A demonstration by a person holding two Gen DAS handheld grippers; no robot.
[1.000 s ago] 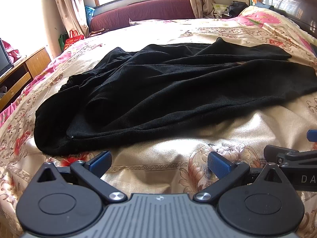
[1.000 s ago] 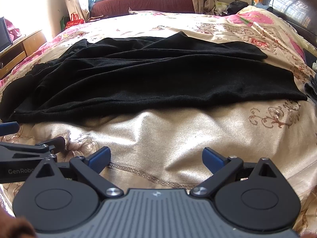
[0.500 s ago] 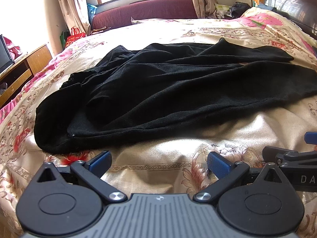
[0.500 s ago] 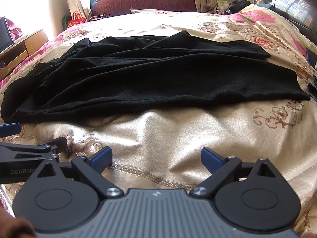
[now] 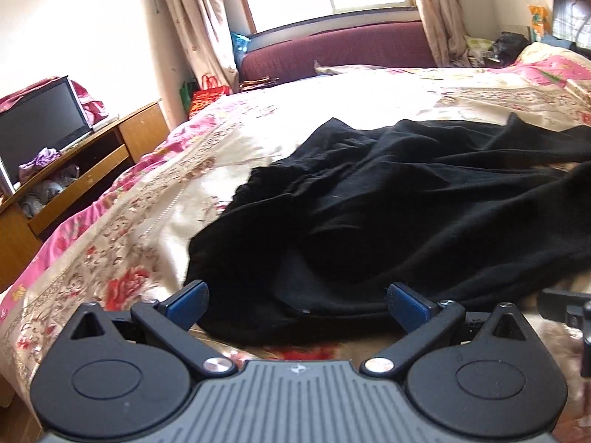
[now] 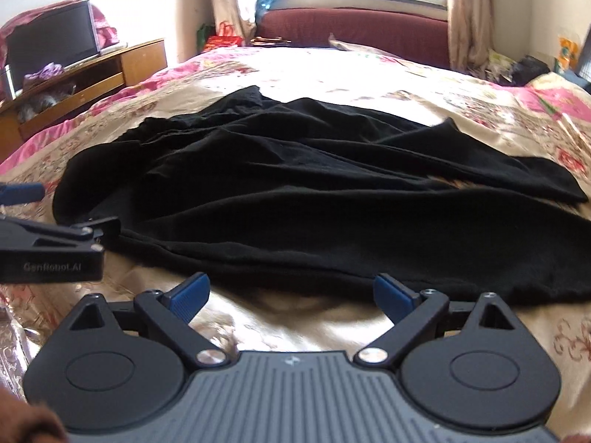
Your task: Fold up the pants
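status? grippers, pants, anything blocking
Left gripper open at the near edge of the black pants. Right gripper open, just short. Pants unfolded, rumpled on the bedspread. Nothing blocking.

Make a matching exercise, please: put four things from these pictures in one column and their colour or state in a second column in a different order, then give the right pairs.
Things:
1. the rumpled black fabric pants
2. the floral satin bedspread
3. the left gripper with blue pads
4. the flat television screen

Descriptions:
A. stands on a wooden cabinet beside the bed
B. open, at the near edge of the cloth
C. lies spread out, not yet folded
D. gold and pink, underneath the garment

Pairs: 1-C, 2-D, 3-B, 4-A
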